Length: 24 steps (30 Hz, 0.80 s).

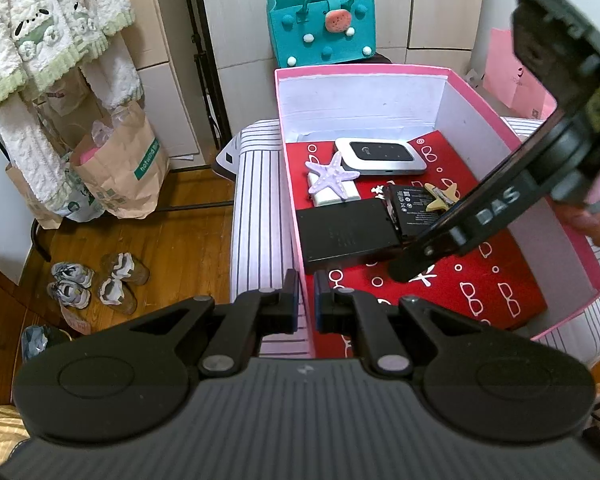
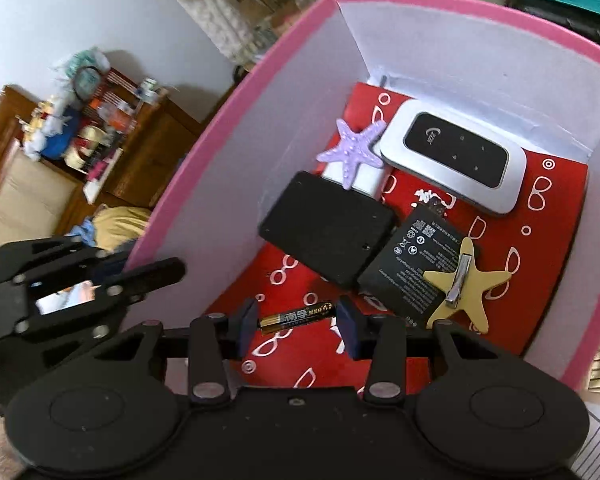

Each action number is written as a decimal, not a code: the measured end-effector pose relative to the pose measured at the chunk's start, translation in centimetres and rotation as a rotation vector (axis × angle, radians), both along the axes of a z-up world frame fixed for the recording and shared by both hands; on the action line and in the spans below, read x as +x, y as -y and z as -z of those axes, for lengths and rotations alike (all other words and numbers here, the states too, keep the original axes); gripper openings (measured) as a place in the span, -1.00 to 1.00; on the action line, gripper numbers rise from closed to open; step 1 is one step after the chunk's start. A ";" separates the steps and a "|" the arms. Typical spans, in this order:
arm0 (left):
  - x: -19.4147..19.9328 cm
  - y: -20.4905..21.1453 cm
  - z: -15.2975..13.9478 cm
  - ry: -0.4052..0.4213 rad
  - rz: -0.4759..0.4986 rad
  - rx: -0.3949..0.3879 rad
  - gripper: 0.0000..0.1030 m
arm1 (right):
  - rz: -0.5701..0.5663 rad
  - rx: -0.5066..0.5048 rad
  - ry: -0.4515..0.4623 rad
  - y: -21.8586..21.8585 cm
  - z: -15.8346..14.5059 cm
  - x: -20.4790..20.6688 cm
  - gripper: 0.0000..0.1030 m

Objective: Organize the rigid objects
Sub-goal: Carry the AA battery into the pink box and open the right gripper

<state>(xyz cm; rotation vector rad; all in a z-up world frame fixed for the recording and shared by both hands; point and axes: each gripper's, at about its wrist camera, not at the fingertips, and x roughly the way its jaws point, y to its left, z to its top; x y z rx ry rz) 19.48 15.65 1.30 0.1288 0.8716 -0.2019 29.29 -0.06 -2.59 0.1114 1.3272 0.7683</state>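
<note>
Pink-walled cardboard box [image 2: 236, 120] already holds a silver pocket router [image 2: 453, 156], two starfish clips, a black case [image 2: 327, 228] and a flat battery pack [image 2: 409, 264], all ahead of the right gripper [image 2: 298, 322], which clamps a gold-and-black AA battery [image 2: 298, 317] end to end inside the box, unreleased. Left gripper [image 1: 307, 300] pinches the box's near wall.

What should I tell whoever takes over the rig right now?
Left gripper: shut on the pink box near wall, steadying it.
Right gripper: inside the box, shut on a small battery, end to end.
Already in the box: router, purple starfish, black case, flat battery pack, yellow starfish clip.
Left: release the battery, withdraw.
</note>
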 end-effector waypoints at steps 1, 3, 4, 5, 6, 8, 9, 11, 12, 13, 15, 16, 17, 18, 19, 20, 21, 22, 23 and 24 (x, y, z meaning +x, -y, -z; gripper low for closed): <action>0.0 0.0 0.0 0.001 0.000 0.000 -0.87 | 0.001 -0.008 -0.006 -0.2 0.2 0.0 -0.04; -0.1 0.0 0.0 0.001 0.000 0.000 -0.87 | 0.013 -0.007 -0.029 -0.2 0.6 0.1 -0.04; -0.1 0.0 0.0 0.002 0.001 0.000 -0.87 | 0.019 0.001 -0.036 -0.1 0.6 0.1 -0.04; -0.1 0.0 0.0 0.002 0.002 0.002 -0.86 | 0.019 0.007 -0.032 0.0 0.6 0.0 -0.04; -0.2 0.1 0.0 0.004 0.004 0.006 -0.87 | 0.005 0.013 -0.009 0.2 0.1 -0.3 -0.04; -0.2 0.2 0.0 0.007 0.008 0.015 -0.86 | -0.022 0.018 0.062 0.6 -1.1 -1.2 -0.04; -0.2 0.2 0.0 0.006 0.008 0.016 -0.86 | -0.030 0.023 0.097 1.0 -1.9 -1.7 -0.04; -0.2 0.3 -0.1 0.004 0.006 0.016 -0.86 | -0.033 0.048 0.168 2.3 -3.9 -2.9 -0.04; -0.2 0.4 -0.1 0.004 0.004 0.015 -0.86 | -0.026 0.060 0.204 3.3 -5.0 -3.5 -0.04; -0.2 0.4 -0.1 0.002 0.001 0.013 -0.86 | -0.017 0.070 0.244 4.3 -6.0 -4.1 -0.04; -0.1 0.5 -0.1 0.002 -0.006 0.011 -0.86 | 0.017 0.071 0.316 6.4 -7.6 -5.1 -0.04; -0.1 0.4 0.0 -0.003 -0.013 0.006 -0.86 | 0.039 0.064 0.356 7.7 -8.4 -5.8 -0.04; 0.0 0.5 0.1 -0.010 -0.020 0.004 -0.86 | 0.060 0.056 0.390 8.7 -8.9 -6.3 -0.04; 0.0 0.5 0.1 -0.011 -0.024 0.006 -0.86 | 0.079 0.049 0.417 9.9 -9.2 -6.7 -0.04; 0.0 0.7 0.1 -0.010 -0.026 0.011 -0.86 | 0.104 0.040 0.441 11.3 -9.5 -7.3 -0.04; 0.0 0.8 0.1 -0.010 -0.031 0.014 -0.86 | 0.125 0.032 0.456 12.5 -9.5 -7.5 -0.04; 0.0 0.8 0.1 -0.010 -0.035 0.015 -0.85 | 0.146 0.020 0.472 13.8 -9.5 -7.8 -0.04; 0.0 0.9 0.1 -0.011 -0.039 0.017 -0.85 | 0.164 0.007 0.485 15.0 -9.3 -8.0 -0.04; 0.1 0.9 0.1 -0.012 -0.044 0.017 -0.85 | 0.185 -0.010 0.498 16.2 -9.0 -8.3 -0.04; 0.1 1.0 0.1 -0.014 -0.048 0.019 -0.85 | 0.207 -0.030 0.511 17.5 -8.6 -8.5 -0.04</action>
